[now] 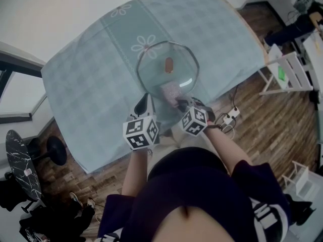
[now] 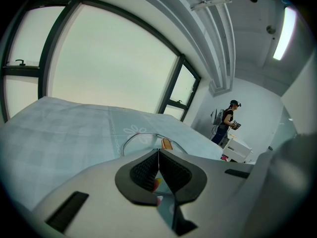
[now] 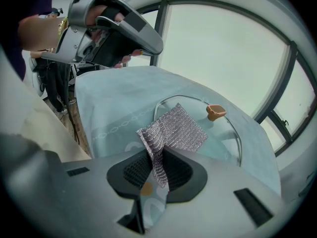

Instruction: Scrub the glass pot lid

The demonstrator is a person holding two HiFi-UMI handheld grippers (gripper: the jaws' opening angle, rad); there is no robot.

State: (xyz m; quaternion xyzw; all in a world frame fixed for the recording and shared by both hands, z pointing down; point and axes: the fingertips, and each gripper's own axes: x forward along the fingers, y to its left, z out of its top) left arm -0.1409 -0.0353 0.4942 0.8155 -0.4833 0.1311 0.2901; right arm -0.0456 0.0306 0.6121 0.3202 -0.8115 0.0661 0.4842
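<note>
The glass pot lid lies flat on the teal checked tablecloth, its brown knob pointing up. My right gripper is shut on a silver mesh scrub cloth, whose free end is spread on the near part of the lid, short of the knob. My left gripper is at the lid's near left rim, its pads pressed together with nothing showing between them. In the left gripper view its body hides the near edge of the lid.
The table's near edge runs just behind both grippers. To the right, on the wooden floor, are a power strip with cables and a white rack. A black stool is at the left. A person stands far off beyond the table.
</note>
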